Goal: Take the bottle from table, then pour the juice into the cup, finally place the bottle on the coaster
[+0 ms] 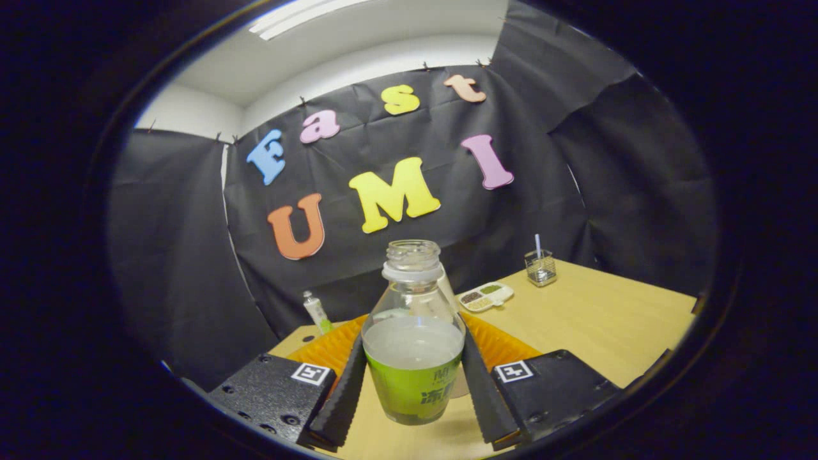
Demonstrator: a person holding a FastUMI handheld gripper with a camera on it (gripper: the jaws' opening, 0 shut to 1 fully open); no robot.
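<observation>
Between the two black ribbed fingers point(345, 390) of the gripper point(414, 399) stands a clear, uncapped plastic bottle with a green label point(413, 345). It is upright and holds pale cloudy juice up to about its shoulder. The left finger lies against the bottle's side at nine o'clock and the right finger point(484, 390) against its side at three o'clock, so the gripper is clenched on the bottle at label height. The bottle's base sits close over the light wooden table point(601, 326); whether it touches the tabletop cannot be told.

Directly behind the bottle, at twelve o'clock from it, lies a round orange ribbed coaster point(326, 348), its rim showing on both sides of the bottle and reaching just beyond the fingers. A faint translucent shape point(455, 306) shows against the bottle's right side at about two o'clock; whether it is the cup cannot be told.

Farther out at one o'clock from the bottle, near the table's far edge, rests a small white divided tray with dark and green contents point(487, 296). Beyond it, at about two o'clock, stands a small clear square glass holder with a thin white stick in it point(540, 267). At eleven o'clock, past the coaster's left rim, a slim white tube with a green end point(317, 312) leans at the table's edge against the black cloth wall.
</observation>
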